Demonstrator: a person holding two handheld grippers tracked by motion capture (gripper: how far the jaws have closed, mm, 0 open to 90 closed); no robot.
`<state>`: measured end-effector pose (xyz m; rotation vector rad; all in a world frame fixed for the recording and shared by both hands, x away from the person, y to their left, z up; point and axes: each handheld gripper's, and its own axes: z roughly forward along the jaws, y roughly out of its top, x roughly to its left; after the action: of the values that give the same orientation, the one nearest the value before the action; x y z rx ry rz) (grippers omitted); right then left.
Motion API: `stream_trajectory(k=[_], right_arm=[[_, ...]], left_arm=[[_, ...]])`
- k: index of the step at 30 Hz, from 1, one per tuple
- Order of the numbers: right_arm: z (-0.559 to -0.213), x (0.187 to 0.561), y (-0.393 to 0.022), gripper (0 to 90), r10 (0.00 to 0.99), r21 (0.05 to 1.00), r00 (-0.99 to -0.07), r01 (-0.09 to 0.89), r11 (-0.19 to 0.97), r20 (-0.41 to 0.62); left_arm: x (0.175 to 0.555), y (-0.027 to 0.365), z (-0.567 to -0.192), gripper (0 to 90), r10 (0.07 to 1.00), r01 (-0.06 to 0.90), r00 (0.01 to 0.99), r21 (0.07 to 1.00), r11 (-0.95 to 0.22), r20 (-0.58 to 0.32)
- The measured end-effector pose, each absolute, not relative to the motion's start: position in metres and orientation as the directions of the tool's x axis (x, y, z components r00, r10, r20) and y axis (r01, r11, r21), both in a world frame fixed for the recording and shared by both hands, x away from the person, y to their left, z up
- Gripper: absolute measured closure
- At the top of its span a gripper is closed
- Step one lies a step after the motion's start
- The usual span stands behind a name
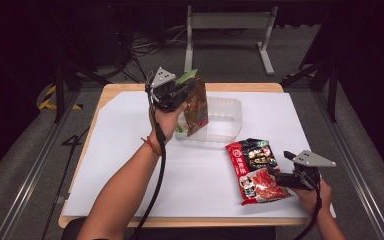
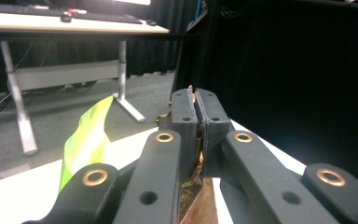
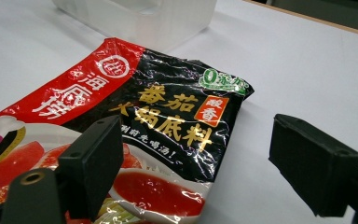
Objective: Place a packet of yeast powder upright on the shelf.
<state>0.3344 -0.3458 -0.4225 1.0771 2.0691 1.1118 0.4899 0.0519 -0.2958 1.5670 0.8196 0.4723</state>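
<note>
Forearms enter from bottom of high view. Left gripper (image 1: 180,92) upper centre of frame, raised off table, jaws pinched tight on top edge of brown-green snack pouch (image 1: 196,107); pouch hangs tilted, lower end over near-left rim of clear plastic bin (image 1: 232,117). Left gripper view: pads pressed together, thin foil edge (image 2: 196,161) squeezed between, yellow-green flap (image 2: 88,140) at lower left.

Right gripper (image 1: 276,176) lower right of high view, low by table, jaws wide apart, gripping nothing. Right gripper view: one finger (image 3: 93,165) in front of red-and-black soup-base packet (image 3: 168,116), other finger (image 3: 312,163) off to the right above bare white sheet (image 3: 307,70). Packet flat on sheet, lower right of centre in high view (image 1: 255,170), just in front of bin, apart from it.

Step in hand, judged: carry pouch over bin, drop in.

To do well:
- Keep pinch firm until pouch sits squarely above bin opening; thin seam grip, likely to slip if swung.
- Shift toward centre of bin, not near rim, else bottom may catch on wall and tip out.
- Lower until bottom nears bin floor, then release; avoid dropping from height, light bin may slide.
- Keep right gripper parked clear; red packet probably next.
</note>
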Motion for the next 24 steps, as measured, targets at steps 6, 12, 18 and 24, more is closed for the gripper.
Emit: stream_trajectory(k=[6,12,18,24], right_arm=[[-0.423,0.335,-0.347,18.0,0.846,0.858,-0.526,0.39,0.335,-0.091],[-0.423,0.335,-0.347,17.9,0.846,0.857,-0.527,0.393,0.333,-0.088],[-0.422,0.334,-0.345,17.9,0.843,0.857,-0.529,0.388,0.339,-0.094],[-0.423,0.334,-0.347,17.9,0.846,0.858,-0.526,0.39,0.334,-0.09]], left_arm=[[0.501,0.045,-0.293,87.5,0.785,0.231,0.607,0.973,-0.023,-0.125],[0.5,0.05,-0.29,87.5,0.792,0.222,0.598,0.975,-0.015,-0.124],[0.509,0.037,-0.295,87.5,0.811,0.239,0.576,0.97,-0.04,-0.108],[0.517,0.02,-0.295,87.4,0.826,0.234,0.557,0.971,-0.056,-0.087]])
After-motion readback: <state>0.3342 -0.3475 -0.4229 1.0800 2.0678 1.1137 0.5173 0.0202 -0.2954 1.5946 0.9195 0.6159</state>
